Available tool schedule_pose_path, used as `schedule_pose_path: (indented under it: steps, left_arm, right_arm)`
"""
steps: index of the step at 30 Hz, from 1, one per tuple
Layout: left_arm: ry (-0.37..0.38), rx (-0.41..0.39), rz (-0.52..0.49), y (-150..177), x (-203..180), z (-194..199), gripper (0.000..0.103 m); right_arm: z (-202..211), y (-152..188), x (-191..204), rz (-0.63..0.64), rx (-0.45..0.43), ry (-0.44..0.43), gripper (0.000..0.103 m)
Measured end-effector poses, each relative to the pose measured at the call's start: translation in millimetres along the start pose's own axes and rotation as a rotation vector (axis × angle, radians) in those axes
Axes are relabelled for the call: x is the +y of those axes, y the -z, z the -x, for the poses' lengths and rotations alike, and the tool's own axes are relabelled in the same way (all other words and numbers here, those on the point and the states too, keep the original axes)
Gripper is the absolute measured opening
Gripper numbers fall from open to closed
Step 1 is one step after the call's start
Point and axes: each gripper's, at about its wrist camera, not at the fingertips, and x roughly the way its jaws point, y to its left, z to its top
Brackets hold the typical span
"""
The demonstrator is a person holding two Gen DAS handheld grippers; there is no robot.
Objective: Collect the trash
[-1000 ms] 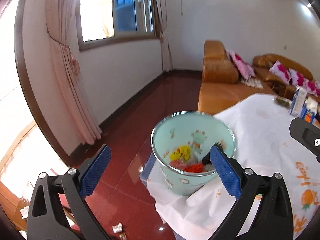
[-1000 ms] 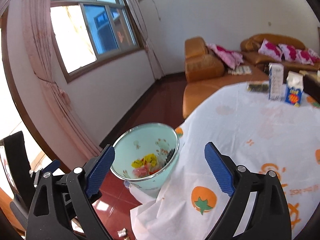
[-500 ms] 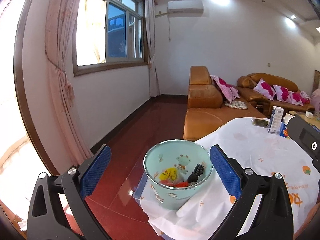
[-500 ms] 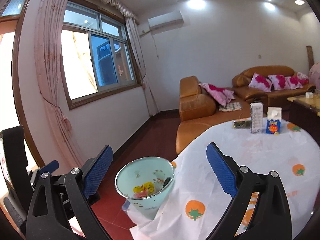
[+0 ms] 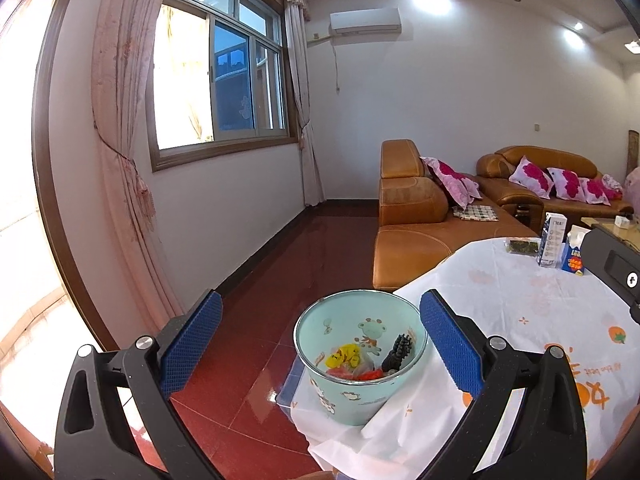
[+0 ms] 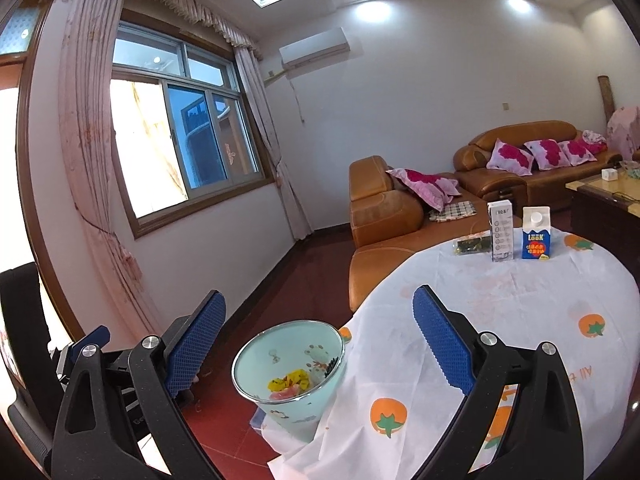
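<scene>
Both hand-held grippers, left and right, wide open, empty; trash bucket below, between fingers.

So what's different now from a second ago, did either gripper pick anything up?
No. Both grippers drew up and back from the bin: it looks smaller and lower in both views, with more room showing. The left gripper and right gripper stay open and empty. The trash in the bin, the tablecloth and the two cartons have not moved.

Upright mint bin; colourful trash inside
</scene>
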Motion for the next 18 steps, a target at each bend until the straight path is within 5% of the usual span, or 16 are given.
schedule_pose_path:
  steps: [18]
  left_arm:
    - [0.007,0.001,0.013,-1.3,2.7,2.6,0.097]
  right_arm:
    - [2.6,-1.4,-3.8,-0.014,-0.006,-0.001,0.093]
